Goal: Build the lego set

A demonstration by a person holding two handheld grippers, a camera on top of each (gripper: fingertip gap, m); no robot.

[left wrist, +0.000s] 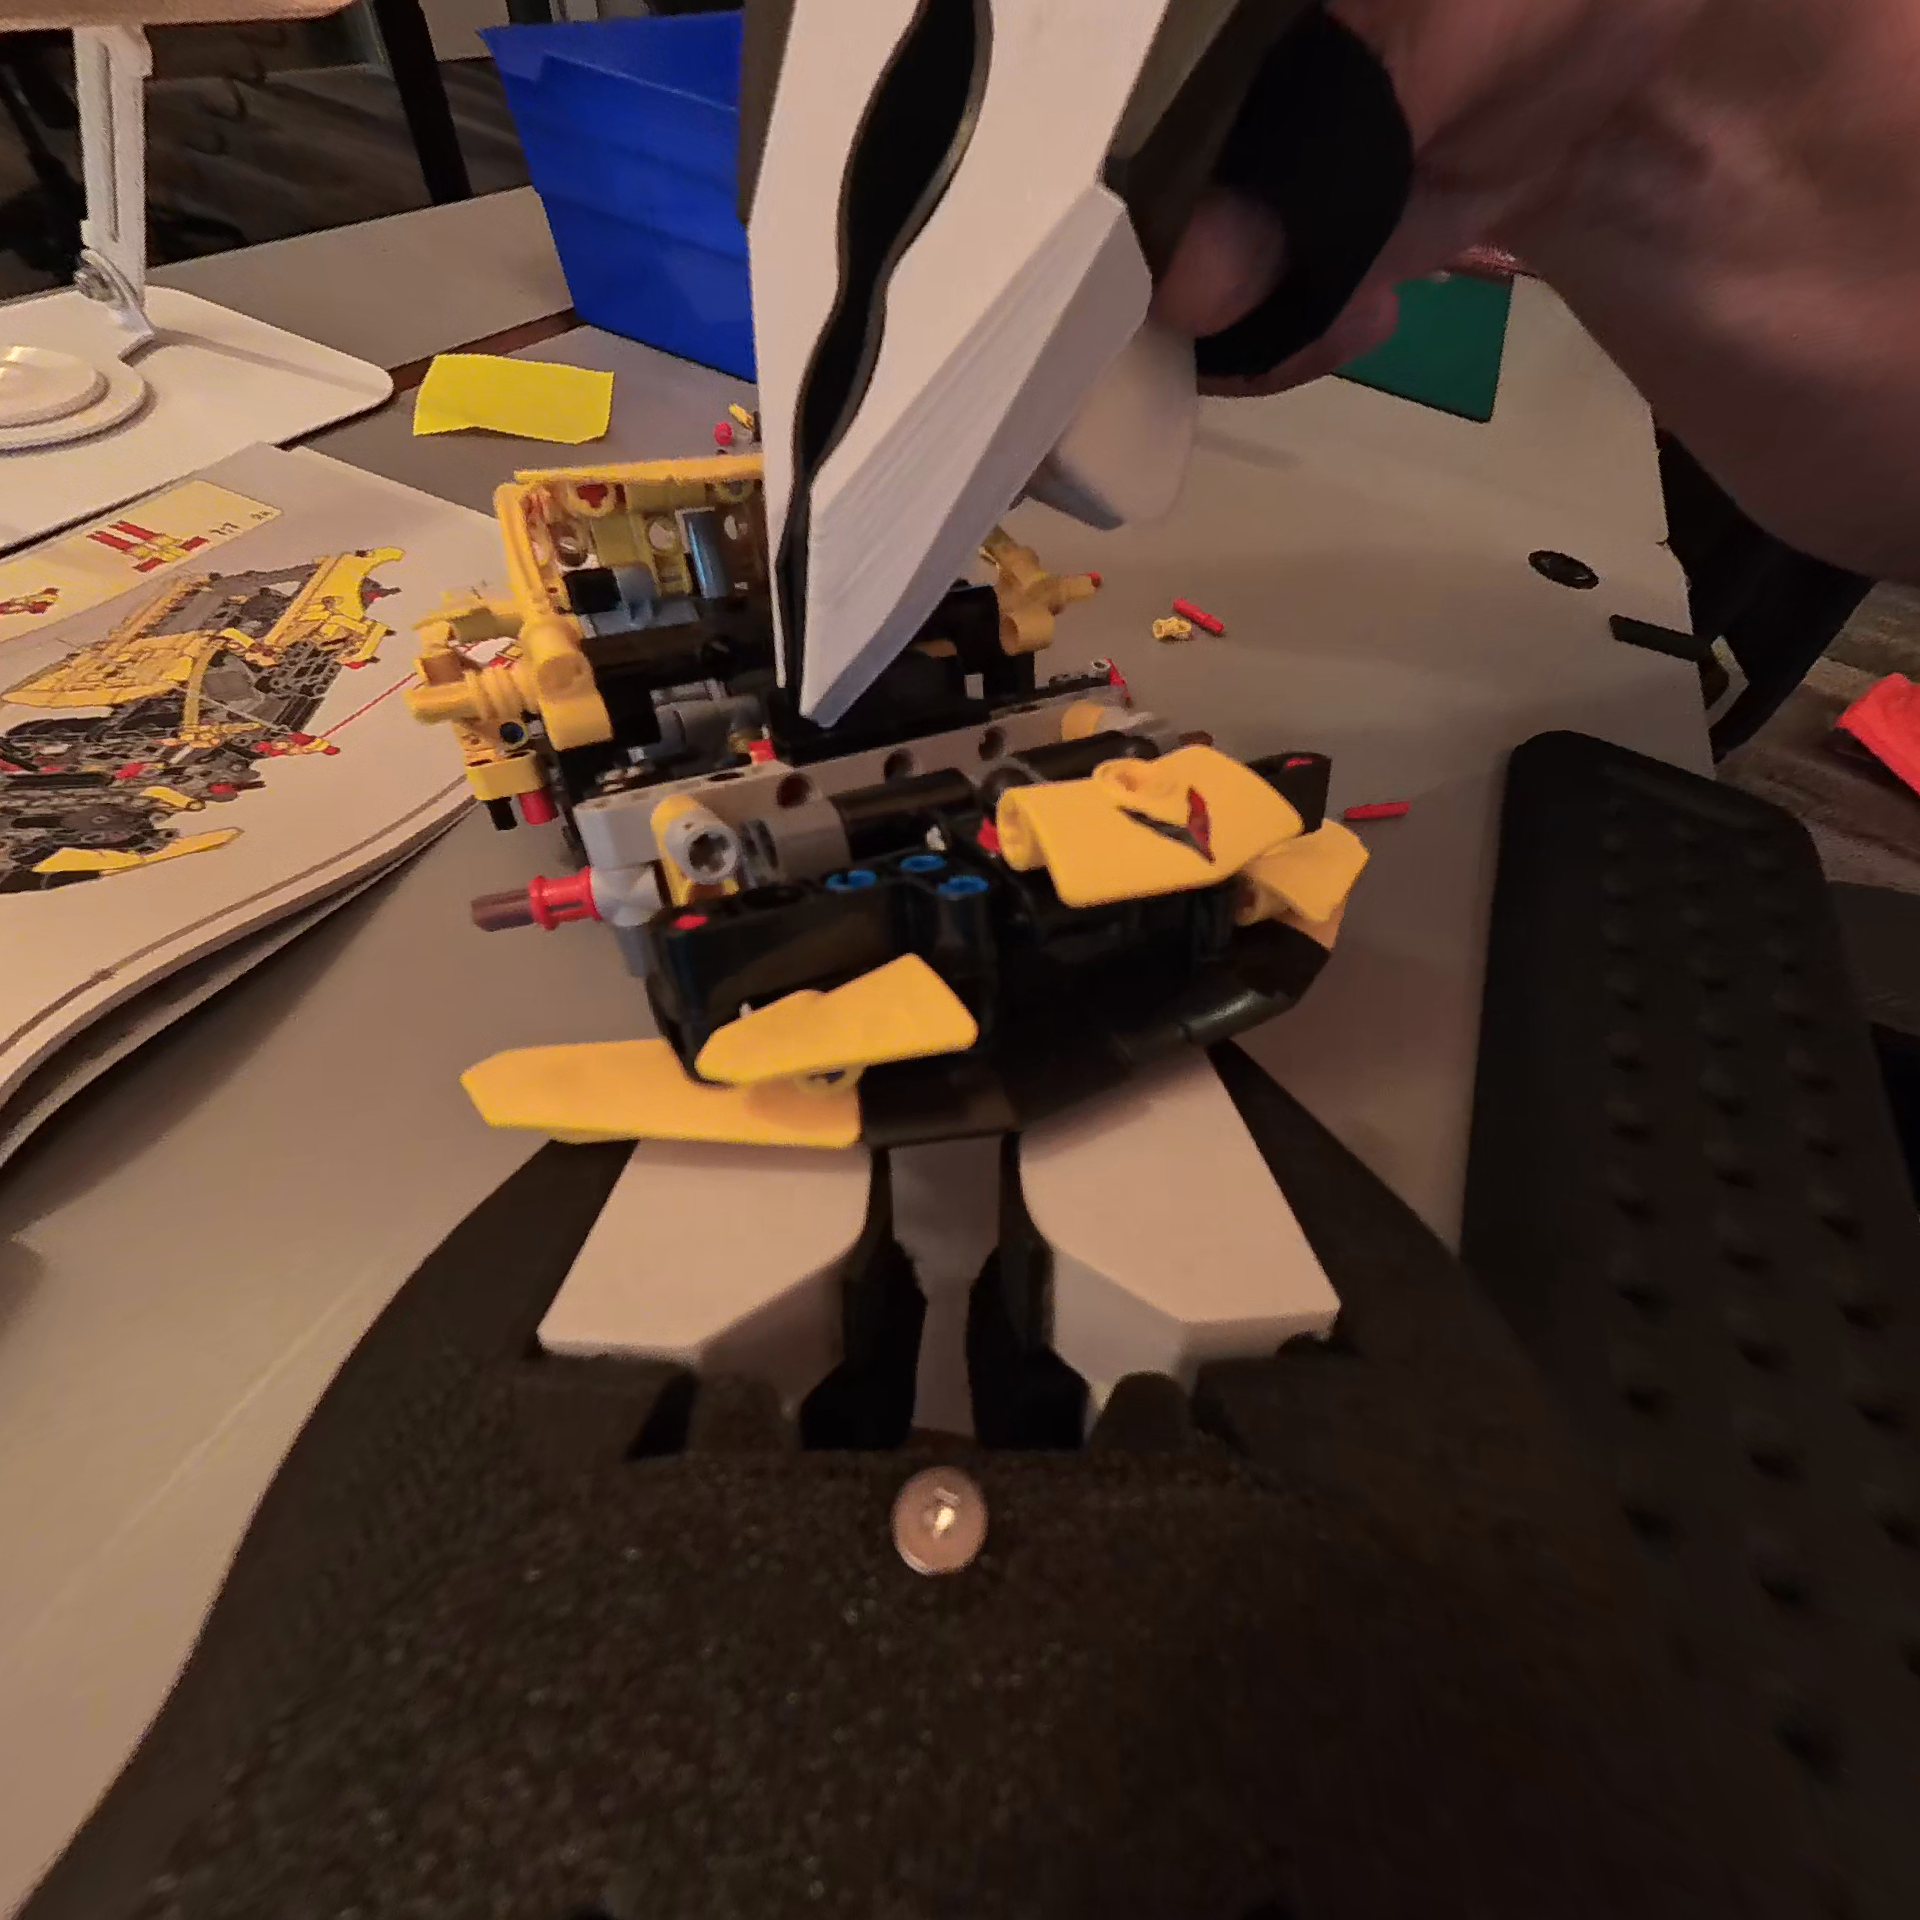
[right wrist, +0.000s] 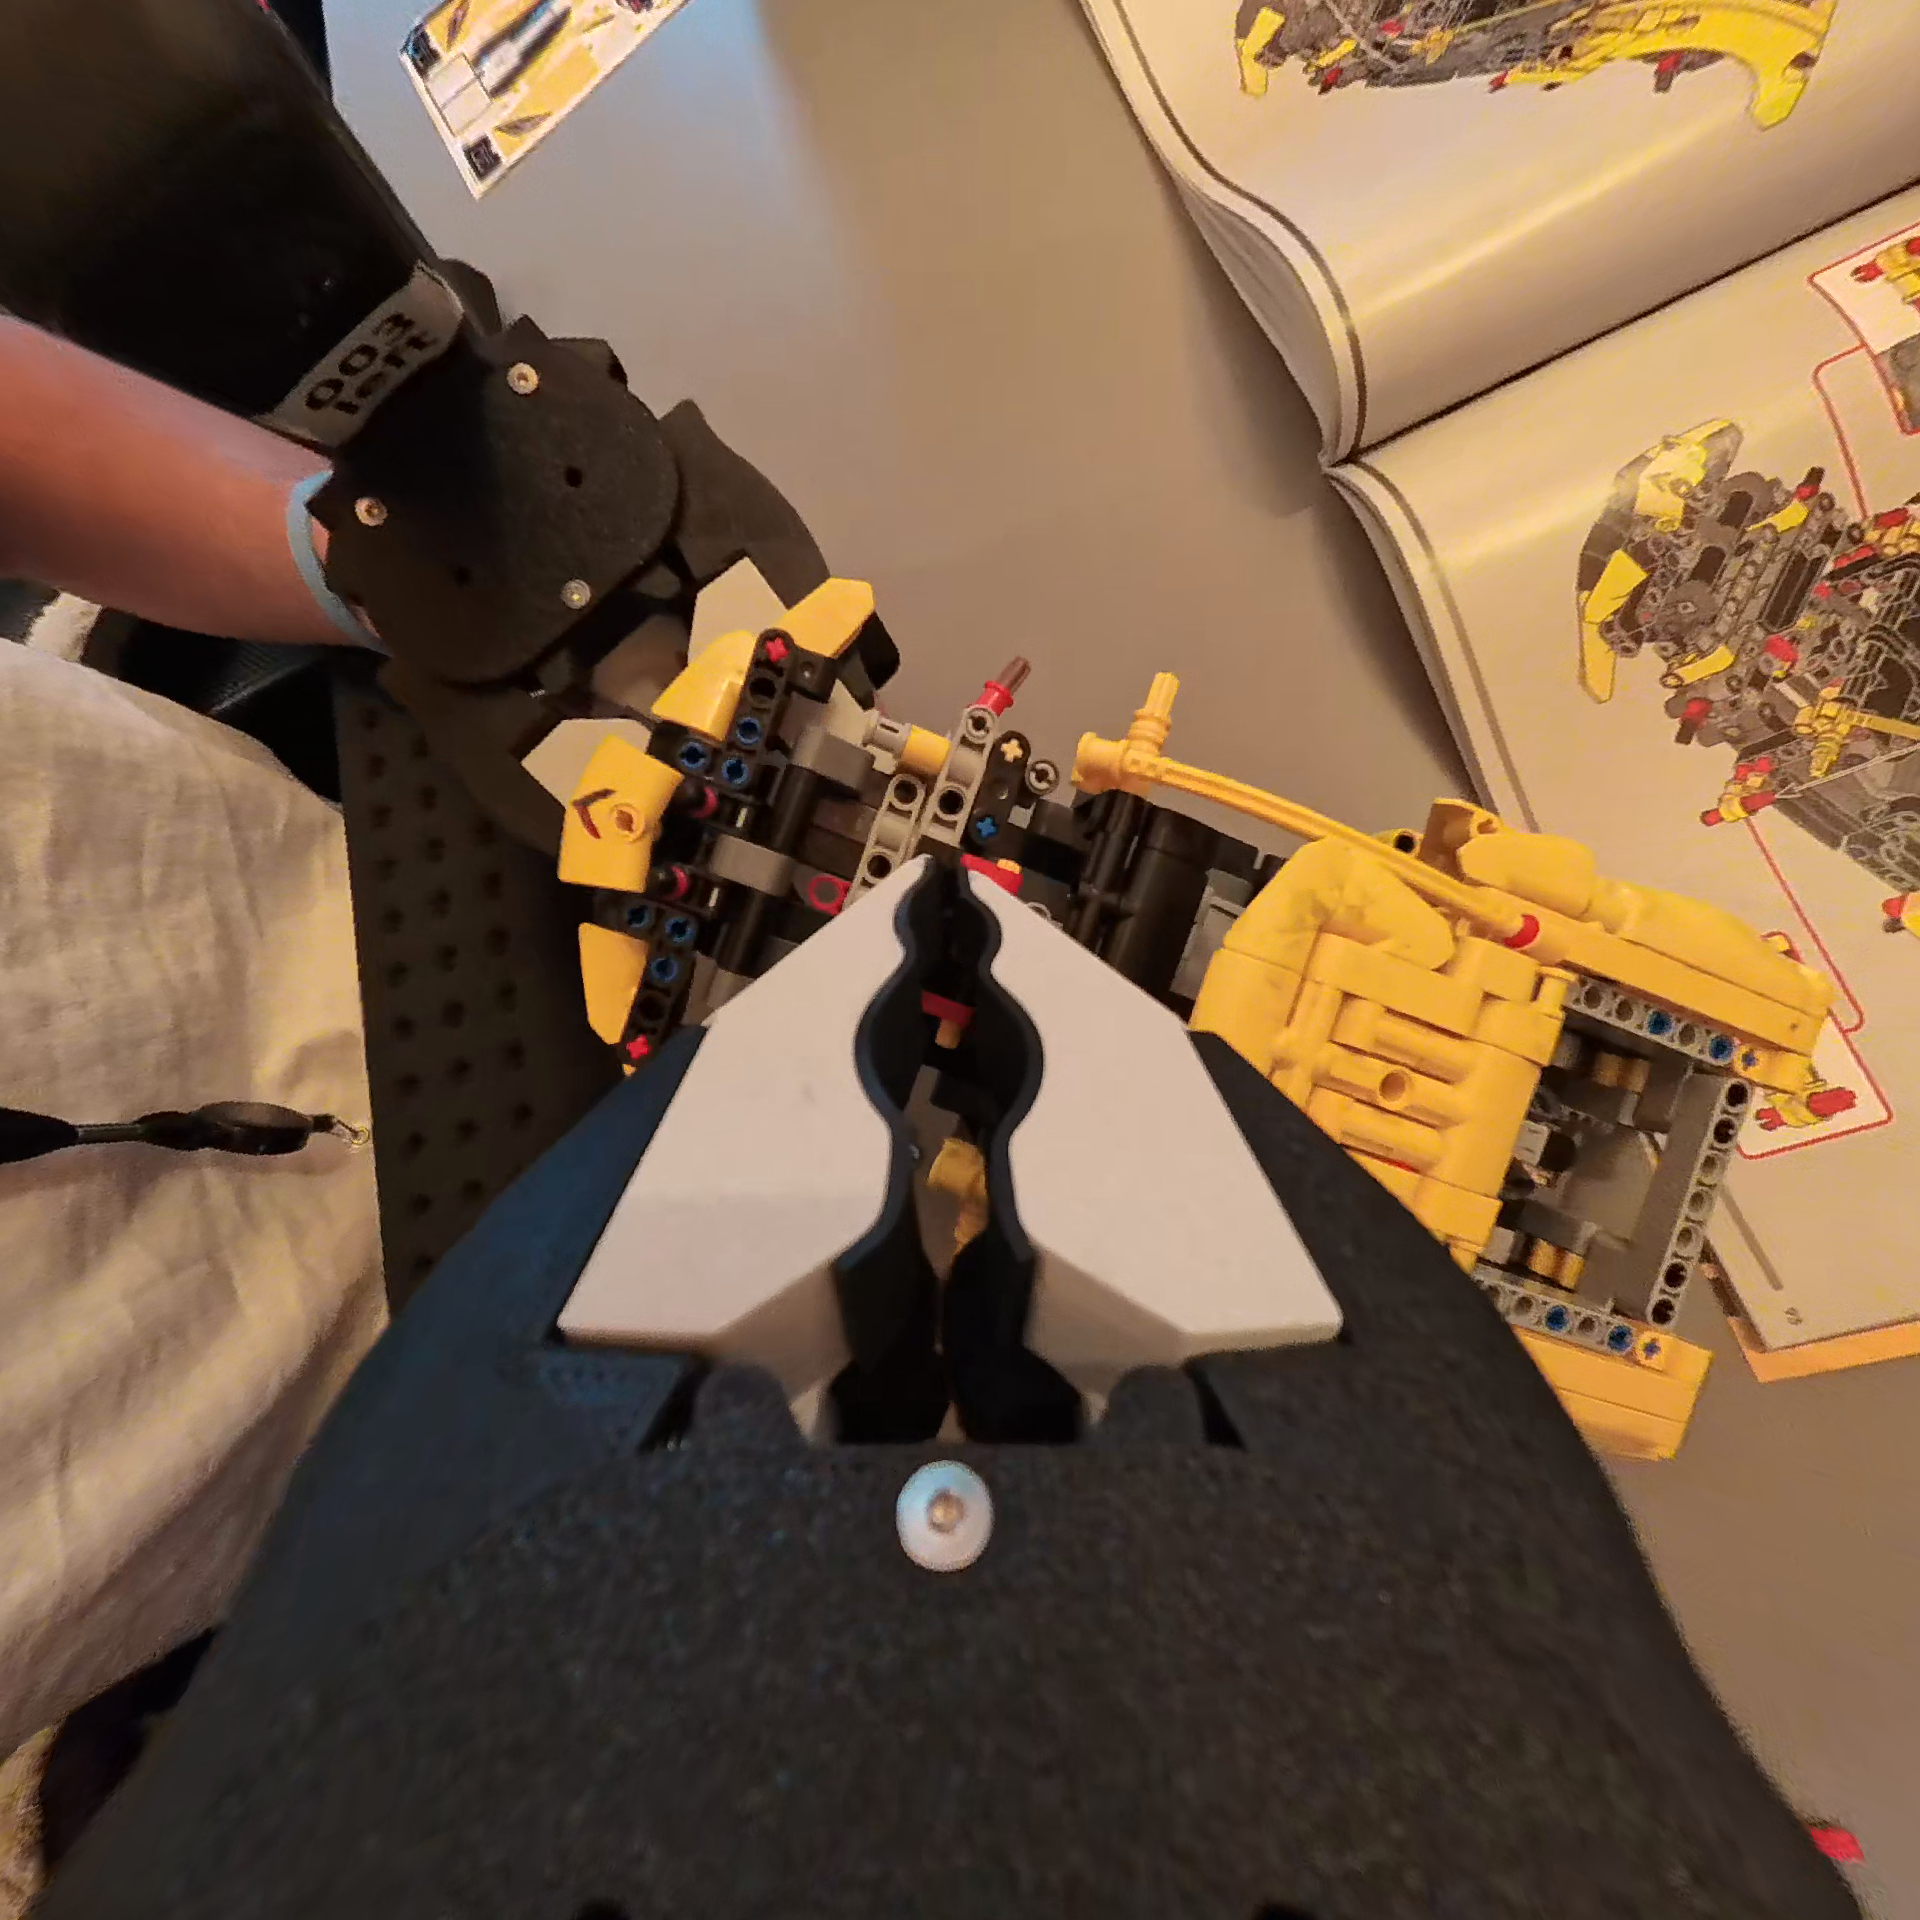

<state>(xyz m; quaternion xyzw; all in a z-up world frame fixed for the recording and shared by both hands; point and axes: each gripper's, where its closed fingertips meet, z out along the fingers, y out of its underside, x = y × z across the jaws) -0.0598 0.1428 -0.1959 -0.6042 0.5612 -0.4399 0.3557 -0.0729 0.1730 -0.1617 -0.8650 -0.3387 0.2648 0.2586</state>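
Left gripper (left wrist: 940, 1117) clamps the lego car (left wrist: 935, 831); only its view shows a blue bin (left wrist: 634, 187).

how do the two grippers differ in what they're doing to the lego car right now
The left hand-held gripper lies low along the grey table, shut on the nose of the yellow and black lego car model. The right hand-held gripper points steeply down into the model's black middle, its fingers nearly closed with only a narrow gap; whether it grips anything there cannot be told. Both have white fingers with black pads on black bodies.

lego model (left wrist: 883, 831): 1 | instruction booklet (left wrist: 187, 748): 1 | blue bin (left wrist: 634, 187): 1 | tools: 2
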